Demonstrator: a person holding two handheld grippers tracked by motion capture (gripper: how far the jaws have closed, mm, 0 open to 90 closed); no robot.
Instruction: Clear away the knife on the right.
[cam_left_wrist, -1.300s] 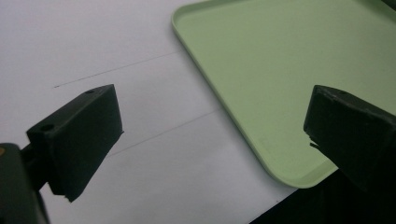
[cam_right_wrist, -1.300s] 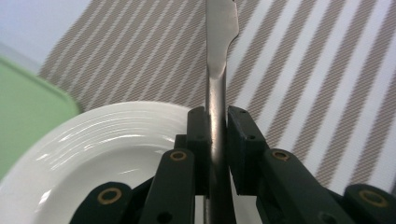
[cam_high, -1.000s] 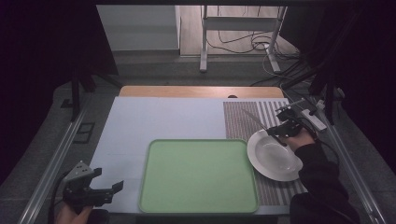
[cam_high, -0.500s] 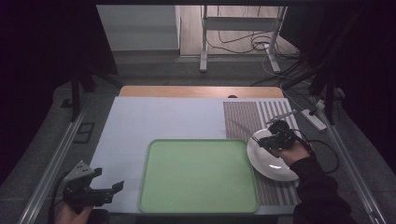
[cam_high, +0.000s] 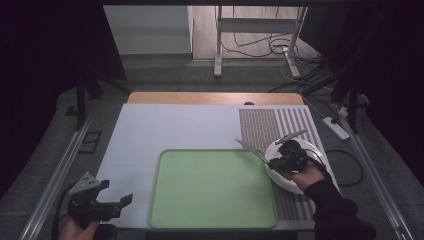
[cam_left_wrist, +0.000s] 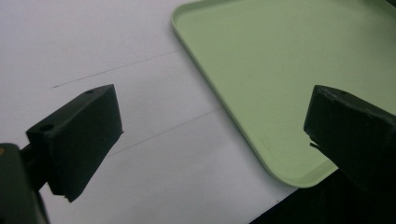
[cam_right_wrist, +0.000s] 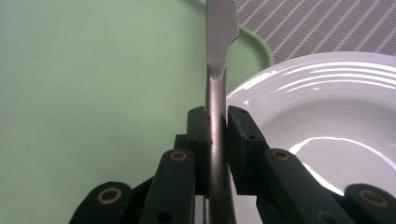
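1. Your right claw (cam_high: 280, 161) is clamped on a knife (cam_high: 251, 149), its pads pinching the handle from both sides in the right gripper view (cam_right_wrist: 215, 144).
2. The knife runs straight out ahead of that claw, blade leading, and its tip reaches over the right edge of the green tray (cam_high: 212, 187).
3. The claw itself hangs above the white plate (cam_high: 316, 150), which sits on the striped mat (cam_high: 265, 125) just right of the tray.
4. Your left claw (cam_high: 107, 202) waits at the bench's (cam_high: 165, 125) near-left corner with its jaws wide apart and nothing between them; in the left gripper view (cam_left_wrist: 212, 128) they frame bare bench and the tray's near corner (cam_left_wrist: 289, 172).
5. Hard to make out: the knife's tip is cut off at the top of the right gripper view (cam_right_wrist: 219, 28), and the handle's rear end is buried between the claw's arms.
6. Your right hand (cam_high: 305, 175) covers part of the plate in the high view, so its near rim is hidden.
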